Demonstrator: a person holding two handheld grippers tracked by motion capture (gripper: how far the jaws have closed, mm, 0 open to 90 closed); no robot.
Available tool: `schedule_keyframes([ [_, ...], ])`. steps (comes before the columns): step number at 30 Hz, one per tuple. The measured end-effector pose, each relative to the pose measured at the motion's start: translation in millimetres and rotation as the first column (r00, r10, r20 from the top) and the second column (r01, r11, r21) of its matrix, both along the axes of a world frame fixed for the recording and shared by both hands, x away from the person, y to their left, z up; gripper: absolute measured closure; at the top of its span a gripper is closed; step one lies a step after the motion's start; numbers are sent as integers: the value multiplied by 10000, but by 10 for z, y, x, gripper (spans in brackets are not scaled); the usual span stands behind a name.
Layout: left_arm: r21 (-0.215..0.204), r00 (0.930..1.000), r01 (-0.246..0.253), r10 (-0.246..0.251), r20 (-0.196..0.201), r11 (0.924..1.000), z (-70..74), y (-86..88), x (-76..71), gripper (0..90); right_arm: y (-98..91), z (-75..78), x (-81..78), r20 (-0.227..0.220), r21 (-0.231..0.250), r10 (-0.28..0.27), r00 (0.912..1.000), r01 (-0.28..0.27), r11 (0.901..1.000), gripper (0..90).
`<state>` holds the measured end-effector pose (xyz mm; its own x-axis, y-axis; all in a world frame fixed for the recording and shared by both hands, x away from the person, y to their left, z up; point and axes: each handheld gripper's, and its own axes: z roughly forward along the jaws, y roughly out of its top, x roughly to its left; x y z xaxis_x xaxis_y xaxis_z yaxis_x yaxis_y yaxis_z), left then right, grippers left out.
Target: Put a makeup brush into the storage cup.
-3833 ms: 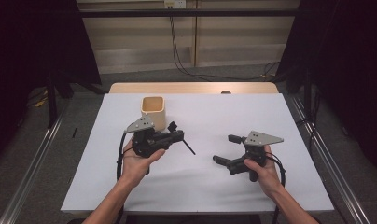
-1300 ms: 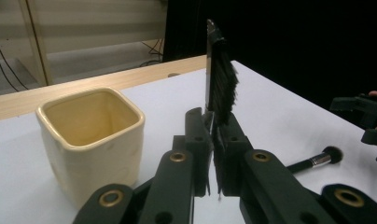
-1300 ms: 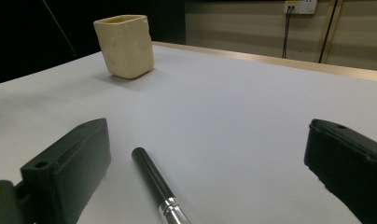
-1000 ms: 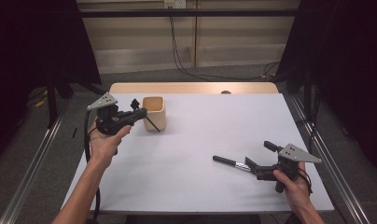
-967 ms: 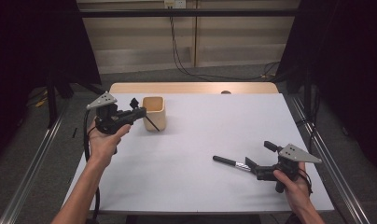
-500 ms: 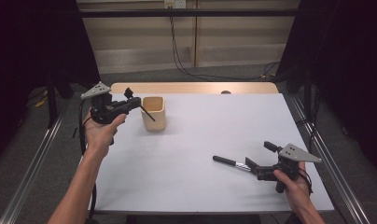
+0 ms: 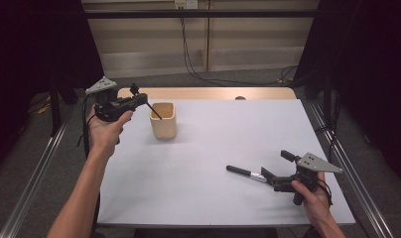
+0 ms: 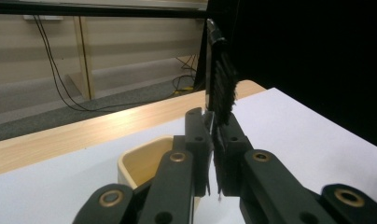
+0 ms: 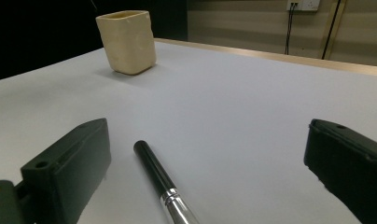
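My left gripper (image 7: 139, 101) hangs above the table's far left, just left of a beige cup (image 7: 163, 120). It is shut on a thin black brush (image 7: 154, 111), whose free end reaches over the cup's opening. In the left gripper view the jaws (image 8: 212, 122) pinch the brush (image 8: 220, 79), which sticks out past them with its dark bristles showing, and the cup (image 8: 144, 163) sits below. My right gripper (image 7: 274, 166) rests near the front right, open. A black pen-like stick with a silver band (image 7: 243, 172) lies between its jaws (image 9: 205, 140) on the table, untouched (image 9: 154, 168).
The white table top (image 7: 228, 134) spreads between the two hands, with a wooden strip (image 7: 208, 92) along its far edge. Metal rails run down both sides. The cup (image 9: 127, 41) stands far off in the right gripper view.
My left gripper has risen and drawn a little to the left with the brush in it. The right gripper and the stick in front of it have stayed put over the last second.
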<state>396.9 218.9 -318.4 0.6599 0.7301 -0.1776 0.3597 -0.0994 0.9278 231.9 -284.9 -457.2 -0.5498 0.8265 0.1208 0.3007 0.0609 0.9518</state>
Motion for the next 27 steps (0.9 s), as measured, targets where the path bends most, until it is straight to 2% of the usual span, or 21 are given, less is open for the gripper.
schedule_keyframes([
  [8, 129, 9998, -214, 214, 29, 9997, 31, -19, 101, 856, -2, -2, 0, -5, -22, 31, 10000, -31, 10000, 2],
  [14, 258, 9993, -349, 352, -88, 9991, -16, -61, 185, 856, -1, -7, 5, -63, 5, 28, 10000, -28, 10000, 2],
  [27, 531, 9994, -282, 292, -184, 9982, -94, -117, 225, 856, 21, -10, 4, -97, -38, 233, 9997, -233, 9997, 2],
])
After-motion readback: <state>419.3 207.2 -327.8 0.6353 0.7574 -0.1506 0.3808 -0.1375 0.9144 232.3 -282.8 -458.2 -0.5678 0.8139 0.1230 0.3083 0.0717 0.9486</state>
